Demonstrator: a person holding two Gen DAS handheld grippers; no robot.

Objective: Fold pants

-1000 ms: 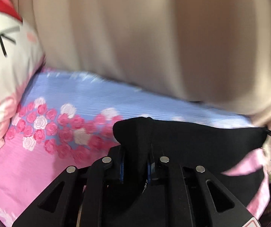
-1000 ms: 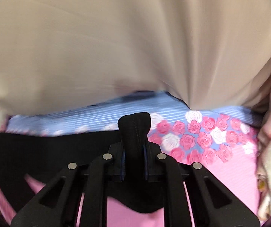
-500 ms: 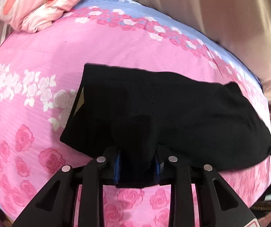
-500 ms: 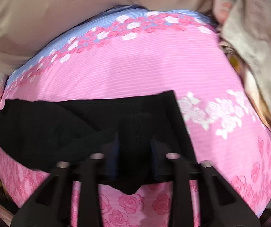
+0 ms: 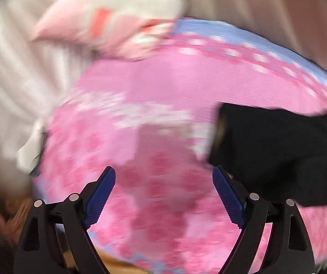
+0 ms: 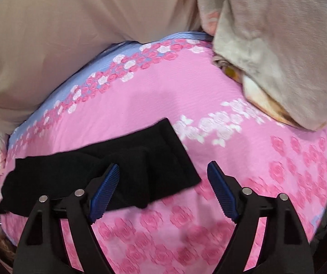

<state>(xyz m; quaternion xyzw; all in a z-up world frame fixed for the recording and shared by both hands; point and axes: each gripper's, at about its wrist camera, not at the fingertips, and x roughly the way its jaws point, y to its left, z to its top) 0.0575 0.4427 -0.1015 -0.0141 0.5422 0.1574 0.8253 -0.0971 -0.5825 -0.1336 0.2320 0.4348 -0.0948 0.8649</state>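
The folded black fabric pants (image 6: 99, 171) lie flat on the pink rose-print bedspread (image 6: 232, 159), near its blue-striped edge. The left gripper (image 5: 163, 182) and right gripper (image 6: 163, 178) both have jaws opening wide, gripping nothing.

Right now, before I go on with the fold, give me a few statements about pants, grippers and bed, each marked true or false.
1. The pants lie on the pink sheet. True.
2. The right gripper is clamped on the pants. False: its jaws are opening and the pads press on nothing; the cloth only lies under the left pad.
3. The left gripper has only sheet between its jaws. True; its jaws are opening too, and the pants lie off to its right.
4. The pants are white. False: they are black.
5. A beige blanket lies at the bed's far right in the right wrist view. True.
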